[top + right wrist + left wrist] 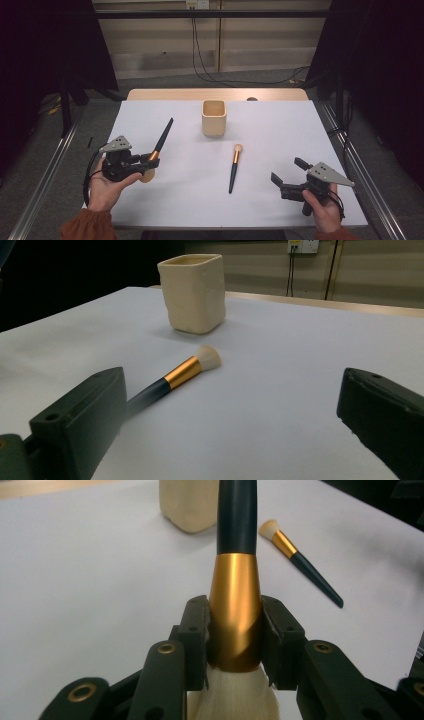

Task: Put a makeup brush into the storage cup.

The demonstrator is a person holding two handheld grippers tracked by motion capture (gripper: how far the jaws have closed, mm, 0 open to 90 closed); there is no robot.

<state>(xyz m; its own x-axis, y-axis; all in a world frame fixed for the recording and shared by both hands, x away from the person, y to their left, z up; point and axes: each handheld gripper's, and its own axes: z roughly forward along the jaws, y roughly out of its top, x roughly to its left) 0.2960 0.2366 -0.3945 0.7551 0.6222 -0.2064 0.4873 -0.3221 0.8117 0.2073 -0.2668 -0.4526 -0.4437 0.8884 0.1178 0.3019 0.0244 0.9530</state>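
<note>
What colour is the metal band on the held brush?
Gold metal band, clearest in the left gripper view.

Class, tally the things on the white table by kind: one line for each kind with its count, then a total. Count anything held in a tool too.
Makeup brushes: 2, a large one clamped in the left tool and a smaller one lying on the table
Cream square cups: 1
Total: 3

Cup [214,118] stood near desk's [280,200] far edge, centre. Small brush [234,168] lay just before it; large brush [159,145] toward left edge.
</note>
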